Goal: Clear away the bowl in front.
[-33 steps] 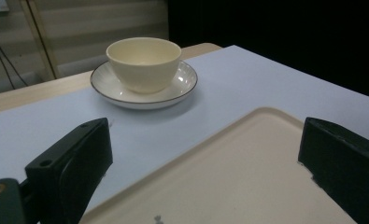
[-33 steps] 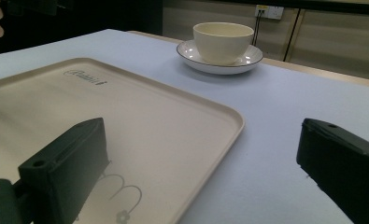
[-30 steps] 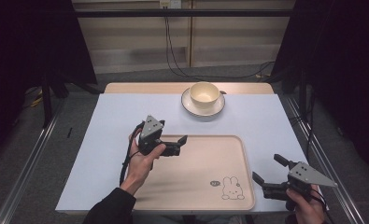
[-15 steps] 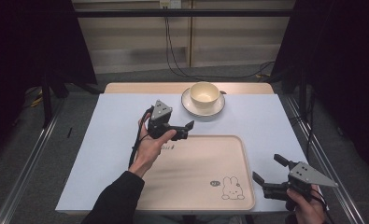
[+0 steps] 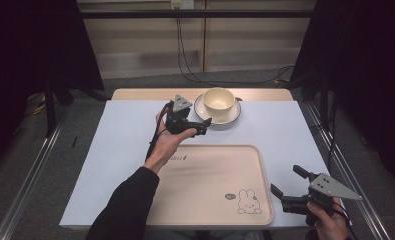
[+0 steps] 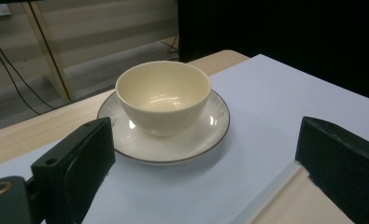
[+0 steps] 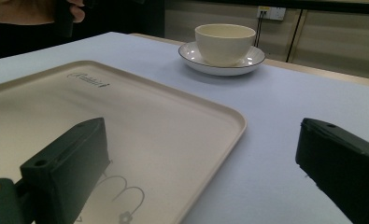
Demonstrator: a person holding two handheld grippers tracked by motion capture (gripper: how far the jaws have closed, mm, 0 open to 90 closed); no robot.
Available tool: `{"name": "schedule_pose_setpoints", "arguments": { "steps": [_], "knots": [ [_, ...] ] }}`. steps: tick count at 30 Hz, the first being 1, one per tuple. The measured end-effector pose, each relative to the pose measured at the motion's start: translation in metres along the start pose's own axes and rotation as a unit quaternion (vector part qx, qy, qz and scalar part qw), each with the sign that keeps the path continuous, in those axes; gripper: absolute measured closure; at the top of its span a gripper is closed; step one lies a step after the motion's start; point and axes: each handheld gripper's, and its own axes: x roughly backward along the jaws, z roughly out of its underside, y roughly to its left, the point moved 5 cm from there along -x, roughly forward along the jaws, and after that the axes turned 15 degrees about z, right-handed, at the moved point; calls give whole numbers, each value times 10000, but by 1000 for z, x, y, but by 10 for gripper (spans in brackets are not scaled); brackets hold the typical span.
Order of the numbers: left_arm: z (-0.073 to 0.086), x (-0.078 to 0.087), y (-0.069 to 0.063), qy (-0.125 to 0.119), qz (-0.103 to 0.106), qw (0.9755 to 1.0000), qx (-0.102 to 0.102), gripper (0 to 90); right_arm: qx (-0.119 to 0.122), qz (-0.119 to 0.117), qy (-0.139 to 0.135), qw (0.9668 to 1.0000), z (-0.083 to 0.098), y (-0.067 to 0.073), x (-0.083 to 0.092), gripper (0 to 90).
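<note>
tray (image 5: 210, 185) | small script near far-left corner, too blurred to read | no other text legible

Grey floor (image 5: 150, 82), pale panelled wall (image 5: 135, 35) with trailing cables (image 5: 185, 55), dark, perhaps curtained, sides (image 5: 30, 45)

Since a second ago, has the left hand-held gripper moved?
Yes. The left hand-held gripper has gone from over the tray's far-left edge, away from the person, to beside the saucer, jaws open.

Open table between left tool (image 5: 201, 126) and saucer (image 5: 231, 116); tray (image 5: 205, 200) rim just below.
</note>
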Motion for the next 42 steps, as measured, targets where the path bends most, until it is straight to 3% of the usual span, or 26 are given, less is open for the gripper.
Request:
{"name": "schedule_pose_setpoints", "arguments": {
  "steps": [5,6,8,11,15,17,19,21,24,27,28,30,33,35,37,39,42],
  "knots": [
    [-6,-16,10,131,-43,9999,33,45,-5,6,-5,10000,0,0,0,27],
    [-7,-23,13,116,-96,9998,147,46,16,-11,-9,10000,0,0,0,28],
    [-7,-29,17,197,-63,9997,161,44,17,-26,0,10000,0,1,0,28],
    [-7,-35,21,311,-120,9994,62,56,16,-35,-2,10000,0,1,0,28],
    [-7,-44,31,288,-171,9990,300,53,13,-35,-6,10000,0,0,0,28],
    [-7,-48,36,250,-269,9990,253,54,5,-12,-19,10000,0,0,-1,28],
    [-7,-53,44,402,-379,9976,416,64,-4,-29,-19,10000,1,0,-1,28],
    [-8,-55,47,351,-413,9978,382,62,1,-42,-14,10000,1,0,0,28],
    [-10,-61,51,329,-417,9973,505,87,-2,-31,-15,10000,1,0,-1,29],
    [-11,-68,55,374,-514,9970,432,79,-30,-58,-19,10000,1,0,-1,28],
    [-12,-71,55,350,-457,9971,501,78,-30,-51,-20,10000,1,0,-1,28],
    [-13,-80,59,542,-519,9960,478,78,-32,-58,-21,10000,1,0,-1,28],
    [-13,-86,63,605,-618,9951,473,82,-29,-66,-9,10000,1,-1,0,28],
    [-12,-91,68,659,-565,9940,672,90,-26,-65,-14,10000,1,-1,0,29],
    [-11,-97,72,728,-663,9929,665,105,-29,-82,-13,10000,1,-1,0,29],
    [-7,-106,75,812,-711,9909,800,114,-18,-110,-24,9999,1,0,0,28],
    [-7,-107,78,1012,-774,9891,737,125,-13,-91,-44,9999,1,0,0,29]
  ]
}}
